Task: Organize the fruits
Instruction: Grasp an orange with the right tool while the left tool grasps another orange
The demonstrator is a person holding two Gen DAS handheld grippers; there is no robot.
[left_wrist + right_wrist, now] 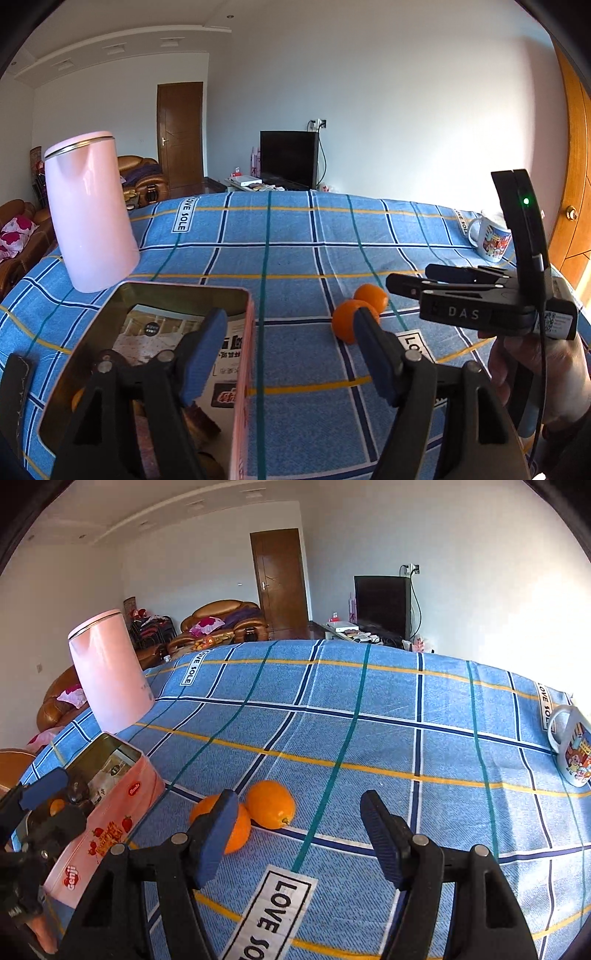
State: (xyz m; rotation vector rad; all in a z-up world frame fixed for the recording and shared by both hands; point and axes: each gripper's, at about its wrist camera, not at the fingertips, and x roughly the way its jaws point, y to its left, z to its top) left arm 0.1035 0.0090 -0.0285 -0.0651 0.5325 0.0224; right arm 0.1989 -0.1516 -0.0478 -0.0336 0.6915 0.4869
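Note:
Two oranges lie side by side on the blue plaid cloth: a near orange (229, 825) (345, 321) and a far orange (270, 804) (371, 297). A pink tin box (242, 369) (110, 819) stands open to their left; an orange (57, 806) and other food lie in it. My left gripper (291, 354) is open and empty, its left finger over the tin's opening. My right gripper (301, 836) is open and empty, just right of and short of the two oranges; it also shows in the left wrist view (406, 280).
A pink kettle (90, 210) (110, 672) stands behind the tin at the far left. A printed mug (493, 238) (574, 746) stands at the far right edge of the table (288, 240). Sofas, a door and a TV lie beyond.

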